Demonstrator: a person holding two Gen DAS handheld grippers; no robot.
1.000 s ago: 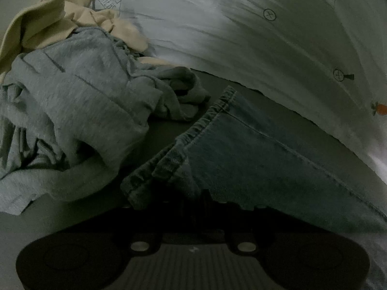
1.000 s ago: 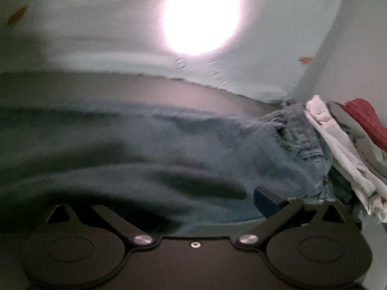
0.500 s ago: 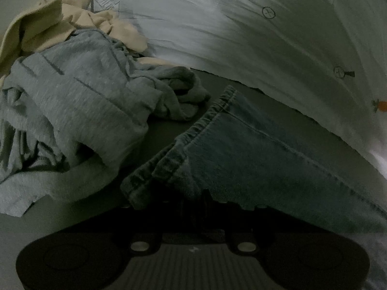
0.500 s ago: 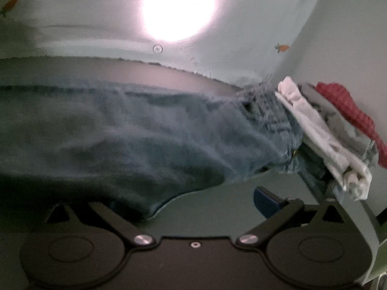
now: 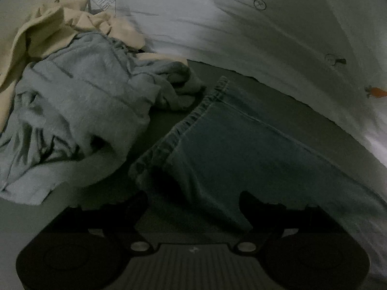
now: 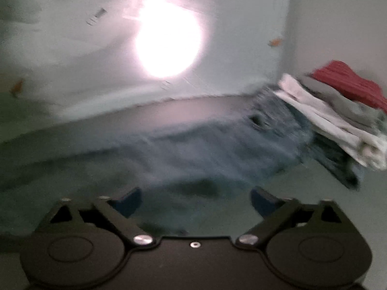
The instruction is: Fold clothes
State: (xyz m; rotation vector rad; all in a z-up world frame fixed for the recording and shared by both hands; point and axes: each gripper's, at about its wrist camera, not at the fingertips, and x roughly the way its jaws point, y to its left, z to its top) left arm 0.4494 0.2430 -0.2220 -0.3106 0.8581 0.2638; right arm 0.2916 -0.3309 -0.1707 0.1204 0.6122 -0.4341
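Observation:
Blue jeans (image 5: 241, 149) lie flat on the dark table, the hemmed leg end pointing up left in the left wrist view. My left gripper (image 5: 193, 204) is open, its jaws spread on either side of the leg near the hem, holding nothing. In the right wrist view the jeans (image 6: 205, 149) stretch across the table, blurred, with the waist end at the right. My right gripper (image 6: 194, 201) is open above the denim's near edge, its blue pads apart and empty.
A crumpled grey garment (image 5: 77, 111) and a cream one (image 5: 60, 29) are heaped left of the jeans. A stack of folded clothes, white (image 6: 333, 118), grey and red (image 6: 348, 82), sits at the right. A white printed sheet (image 5: 241, 24) hangs behind the table.
My left gripper has opened and let go of the jeans leg hem. My right gripper has swung back left over the jeans, both pads now in view and open.

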